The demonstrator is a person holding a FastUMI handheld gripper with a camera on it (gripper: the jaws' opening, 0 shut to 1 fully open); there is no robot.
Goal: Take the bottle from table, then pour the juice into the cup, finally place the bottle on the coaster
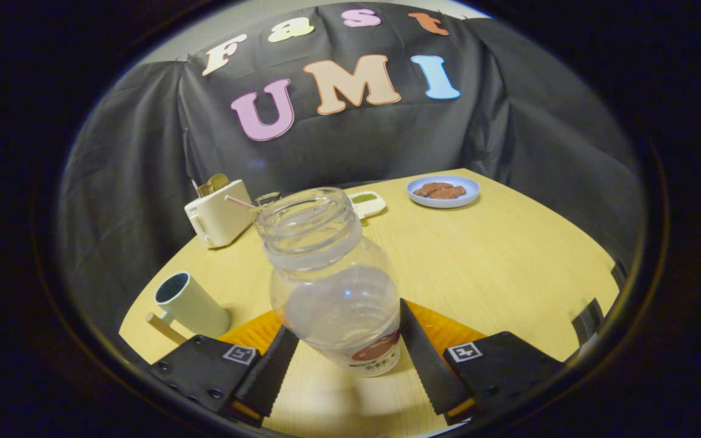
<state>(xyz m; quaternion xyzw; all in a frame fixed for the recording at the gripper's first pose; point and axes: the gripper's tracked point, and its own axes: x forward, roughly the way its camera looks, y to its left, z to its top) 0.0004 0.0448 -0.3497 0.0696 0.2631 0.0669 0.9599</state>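
Your clear plastic bottle (pixel 332 280), uncapped with a reddish label near its base, sits between your gripper (pixel 350 359) fingers, both pressing its lower sides. Its long axis is close to upright, the mouth tipped slightly toward the pale green cup (pixel 191 305) beside the fingers. It stands above the orange ribbed coaster (pixel 442 331) on the wooden table (pixel 496 255).

A clear plastic bottle (pixel 333 286) with no cap and a red label low on its side leans a little between the two fingers of the hand-held gripper (pixel 347 359), which press on both its sides. A pale green cup (pixel 190 304) with a handle lies tilted beside the left finger. An orange ridged coaster (pixel 442 328) lies under the bottle.
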